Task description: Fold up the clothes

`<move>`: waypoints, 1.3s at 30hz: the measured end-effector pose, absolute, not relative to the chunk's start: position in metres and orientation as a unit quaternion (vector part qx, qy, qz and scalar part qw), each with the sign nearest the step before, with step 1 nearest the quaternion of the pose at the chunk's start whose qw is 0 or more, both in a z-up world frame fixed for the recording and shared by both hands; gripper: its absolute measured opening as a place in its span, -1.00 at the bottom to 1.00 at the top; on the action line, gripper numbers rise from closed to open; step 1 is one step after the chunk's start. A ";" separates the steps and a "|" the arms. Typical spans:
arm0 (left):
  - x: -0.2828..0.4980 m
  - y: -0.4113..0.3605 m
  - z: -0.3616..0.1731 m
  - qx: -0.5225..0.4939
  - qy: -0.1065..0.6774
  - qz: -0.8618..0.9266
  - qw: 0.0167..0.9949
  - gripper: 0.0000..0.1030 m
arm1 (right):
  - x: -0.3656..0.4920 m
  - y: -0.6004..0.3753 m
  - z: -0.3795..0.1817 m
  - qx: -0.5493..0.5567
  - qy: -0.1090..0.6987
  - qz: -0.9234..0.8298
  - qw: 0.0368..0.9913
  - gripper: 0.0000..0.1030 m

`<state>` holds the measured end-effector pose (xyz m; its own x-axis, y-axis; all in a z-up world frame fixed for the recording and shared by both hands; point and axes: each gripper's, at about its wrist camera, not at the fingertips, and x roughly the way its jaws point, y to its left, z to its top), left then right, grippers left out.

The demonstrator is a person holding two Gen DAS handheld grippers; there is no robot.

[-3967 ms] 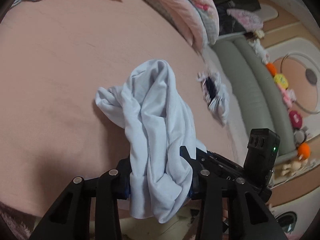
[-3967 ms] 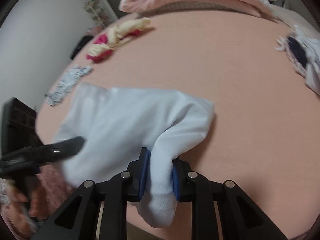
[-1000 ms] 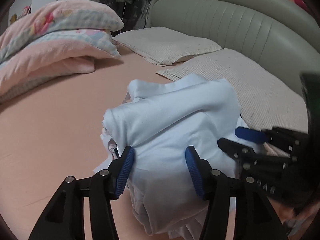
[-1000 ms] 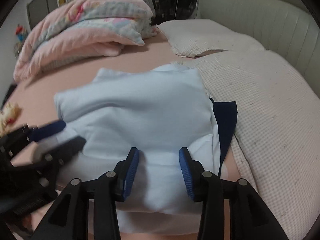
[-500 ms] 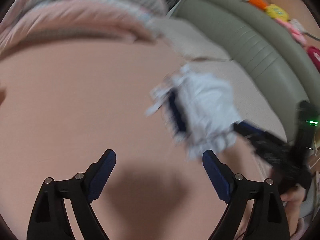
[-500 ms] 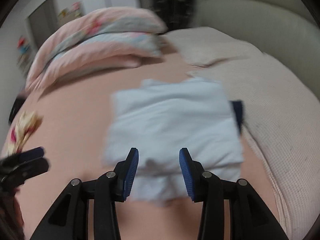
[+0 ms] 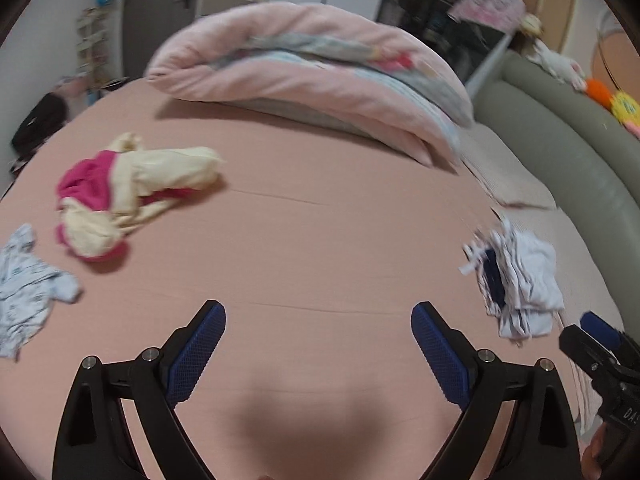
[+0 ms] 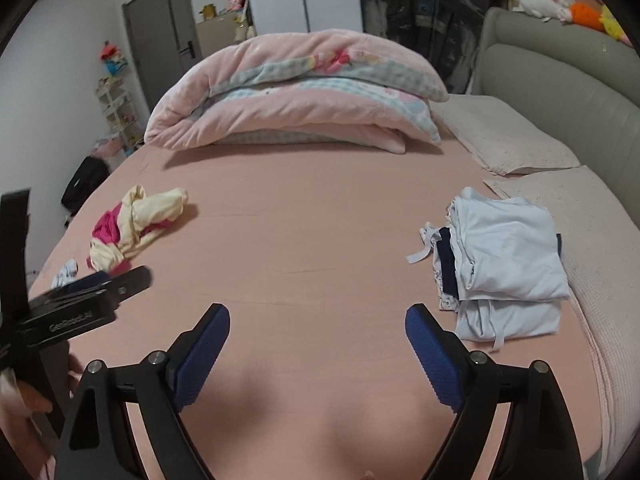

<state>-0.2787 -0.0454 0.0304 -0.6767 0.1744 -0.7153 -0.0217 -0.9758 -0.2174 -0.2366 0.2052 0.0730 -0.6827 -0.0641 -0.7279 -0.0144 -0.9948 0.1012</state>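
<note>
A folded pale blue garment tops a small stack of folded clothes at the right side of the pink bed, beside the pillows. A crumpled cream and magenta garment lies unfolded at the far left. A patterned white piece lies at the left edge. My left gripper hangs open over bare sheet, holding nothing. My right gripper is also open and empty, above the sheet's near middle. Each gripper shows at the edge of the other's view.
A rolled pink quilt lies across the far end of the bed. Two checked pillows rest against a grey-green headboard on the right. A person's hand holds the left gripper at the lower left.
Both grippers let go of the pale blue garment, which now rests on the stack at the right. Both have pulled back and turned toward the middle of the bed.
</note>
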 end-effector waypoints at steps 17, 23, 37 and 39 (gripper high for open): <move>-0.086 -0.091 0.127 -0.342 -0.049 0.938 -0.027 0.84 | -0.106 0.149 0.147 0.383 -0.068 -0.920 0.033 0.74; -0.040 -0.097 0.107 -0.374 -0.108 0.921 -0.005 0.84 | -0.046 0.145 0.149 0.363 -0.031 -0.931 0.023 0.74; -0.003 -0.061 0.087 -0.379 -0.089 0.921 -0.020 0.85 | -0.002 0.184 0.101 0.398 -0.028 -0.917 0.003 0.74; -0.001 -0.054 0.083 -0.386 -0.080 0.919 -0.018 0.85 | 0.002 0.184 0.102 0.394 -0.026 -0.919 0.000 0.74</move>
<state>-0.0006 -0.0537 0.0833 -0.7013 0.0287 -0.7123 0.0948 -0.9866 -0.1331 0.0021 0.1844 0.1015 -0.6891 -0.0200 -0.7244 -0.0214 -0.9986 0.0480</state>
